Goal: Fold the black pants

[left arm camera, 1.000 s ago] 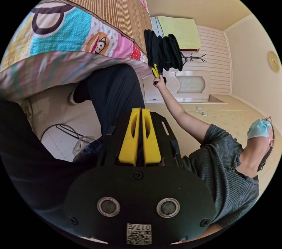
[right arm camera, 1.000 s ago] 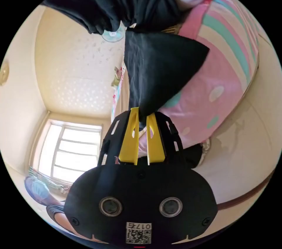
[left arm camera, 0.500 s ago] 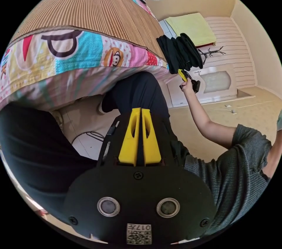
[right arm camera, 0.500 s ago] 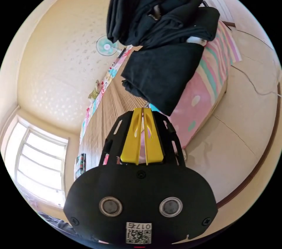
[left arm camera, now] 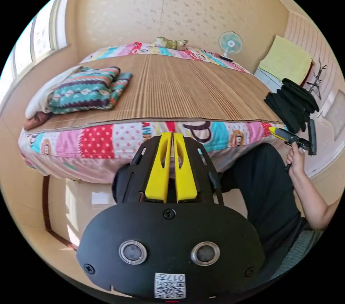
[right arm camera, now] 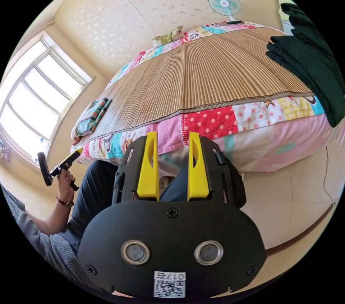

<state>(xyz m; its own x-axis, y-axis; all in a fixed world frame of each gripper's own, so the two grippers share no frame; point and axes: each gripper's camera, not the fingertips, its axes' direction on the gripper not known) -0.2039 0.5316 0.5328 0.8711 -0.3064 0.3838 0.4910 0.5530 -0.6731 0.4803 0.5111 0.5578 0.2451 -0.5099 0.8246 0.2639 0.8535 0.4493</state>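
Having just released, the right gripper (right arm camera: 168,169) is hanging spread-fingered; folded black pants (right arm camera: 309,63) are resting at the bed's (right arm camera: 201,70) corner; left gripper (left arm camera: 171,167) fingers are pressing together, empty.

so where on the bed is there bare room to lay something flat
The bamboo mat is bare between the patterned folded blanket and the stacked black pants. Those two edges are the crowded parts.

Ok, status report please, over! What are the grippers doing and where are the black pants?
Left gripper shut, empty. Right gripper open, empty. Black pants folded in a stack on the bed's corner. Nothing in the way.
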